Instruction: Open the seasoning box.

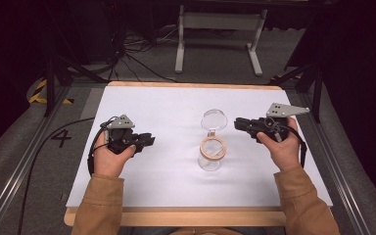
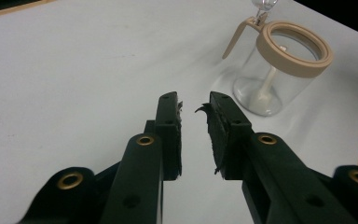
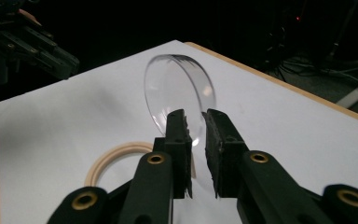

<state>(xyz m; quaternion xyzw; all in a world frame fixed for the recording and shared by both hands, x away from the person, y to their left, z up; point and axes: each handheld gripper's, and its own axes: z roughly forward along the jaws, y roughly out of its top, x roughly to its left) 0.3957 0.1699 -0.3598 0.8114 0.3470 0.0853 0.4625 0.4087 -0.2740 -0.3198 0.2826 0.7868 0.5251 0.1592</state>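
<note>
Right hand-held gripper (image 3: 196,123) slightly parted beside lid (image 3: 177,93); holds nothing.

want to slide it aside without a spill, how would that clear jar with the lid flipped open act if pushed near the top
The jar looks like stiff, thin clear glass or plastic and appears empty, so it is probably light and slides easily on the smooth white table. It stands taller than wide with the lid hinged up, so a high push may tip it. The smooth wall looks slippery.
</note>
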